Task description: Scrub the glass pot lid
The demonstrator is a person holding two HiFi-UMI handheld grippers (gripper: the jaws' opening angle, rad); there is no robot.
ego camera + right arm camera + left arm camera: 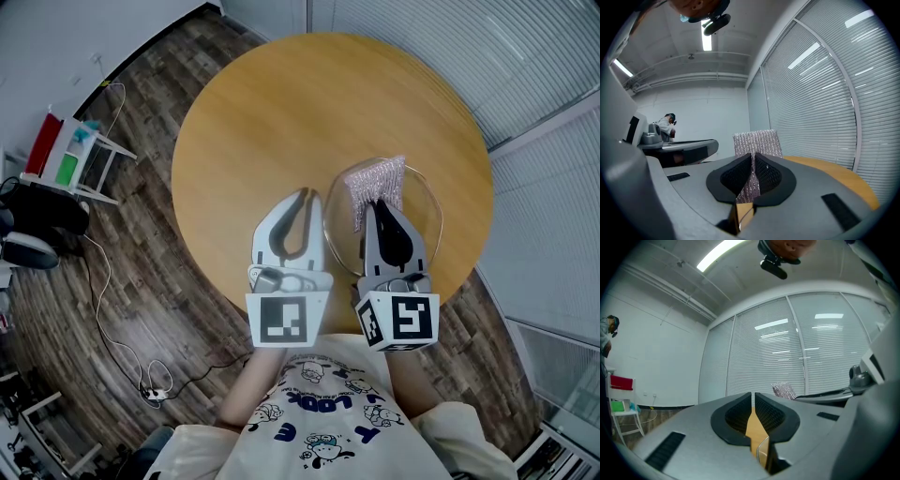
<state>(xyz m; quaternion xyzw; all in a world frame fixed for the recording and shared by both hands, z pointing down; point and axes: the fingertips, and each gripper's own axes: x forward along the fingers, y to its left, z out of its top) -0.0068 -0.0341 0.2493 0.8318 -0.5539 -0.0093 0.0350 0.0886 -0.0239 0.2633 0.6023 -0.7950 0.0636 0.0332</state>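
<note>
**Item:** glass pot lid [427, 202], clear, lying on the round wooden bench [281, 112]. All places are given from the lid.

- **Over its middle:** silver scrub cloth [375, 187], clamped between the pads of the right tongs [372, 204]. The cloth and tongs cover part of the glass. Contact between cloth and glass cannot be told.
- **Just beside its left rim:** left tongs [302, 202], jaws pressed together with nothing between them.
- **Nearer the person than the lid:** two marker cubes [286, 319], one per tongs, with black-and-white squares and no words.
- **Nearer again:** pale shirt [319, 412] with cartoon figures. Its blue lettering is upside down, and only "LOOK" is readable.
- **Far left, off the bench:** dark plank floor [141, 141], a white stand [75, 155] holding red and green items, and a trailing cable [112, 319].
- **Right and beyond:** slatted window blinds [544, 56].
- **Across the room, in the right gripper view:** a second person [665, 124].
</note>
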